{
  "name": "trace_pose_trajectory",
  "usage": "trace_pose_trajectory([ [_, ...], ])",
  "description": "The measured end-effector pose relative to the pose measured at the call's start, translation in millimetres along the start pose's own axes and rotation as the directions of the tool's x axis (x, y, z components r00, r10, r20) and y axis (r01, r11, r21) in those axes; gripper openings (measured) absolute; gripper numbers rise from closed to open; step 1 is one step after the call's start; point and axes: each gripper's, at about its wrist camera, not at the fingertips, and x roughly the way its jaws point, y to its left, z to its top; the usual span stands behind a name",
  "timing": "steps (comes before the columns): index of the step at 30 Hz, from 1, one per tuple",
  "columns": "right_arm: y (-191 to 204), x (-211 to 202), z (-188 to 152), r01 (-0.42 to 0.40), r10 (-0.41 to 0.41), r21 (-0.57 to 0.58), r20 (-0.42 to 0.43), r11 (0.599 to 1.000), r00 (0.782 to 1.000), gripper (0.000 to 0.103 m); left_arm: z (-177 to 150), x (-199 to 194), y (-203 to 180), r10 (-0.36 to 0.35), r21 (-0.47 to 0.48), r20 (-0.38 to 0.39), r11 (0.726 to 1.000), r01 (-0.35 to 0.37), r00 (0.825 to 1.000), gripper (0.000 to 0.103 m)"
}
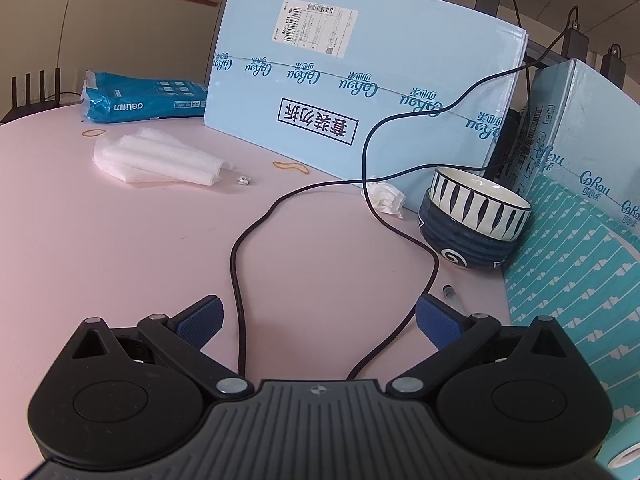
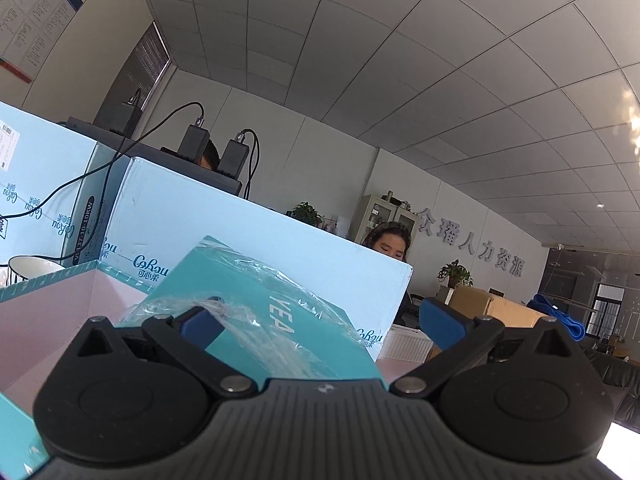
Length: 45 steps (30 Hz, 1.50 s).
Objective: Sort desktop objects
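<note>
Your left gripper [image 1: 318, 322] hovers low over the pink desk [image 1: 120, 240] with its jaws spread wide and nothing between them; a black cable [image 1: 236, 264] loops across the desk under the gap. Toward the desk's right edge, two stacked bowls [image 1: 474, 220], a striped white one nested in a dark blue one, sit against the patterned teal box [image 1: 580, 280], with a crumpled tissue [image 1: 386, 198] just beside them on the left. A small dark-capped item [image 1: 450, 292] lies on the desk near your right fingertip. Farther back, a folded white foam sheet [image 1: 160, 158] and two rubber bands [image 1: 291, 167] lie in front of the big light-blue carton [image 1: 360, 92], and a blue pack of A4 paper [image 1: 144, 100] rests at the far left edge.

Your right gripper [image 2: 320, 322] is tilted upward with its jaws apart; a teal box in loose plastic wrap [image 2: 256, 320] sits between them, touching the left pad [image 2: 202, 328], while the right pad [image 2: 440, 326] stands clear of it.
</note>
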Motion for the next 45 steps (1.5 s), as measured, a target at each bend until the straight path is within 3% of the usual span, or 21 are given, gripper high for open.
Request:
trace_pose_trajectory([
  [45, 79, 2, 21, -0.049, 0.049, 0.001, -0.051, 0.999, 0.998, 0.103, 1, 1, -1, -0.014, 0.003, -0.003, 1.0, 0.014, 1.0, 0.103],
])
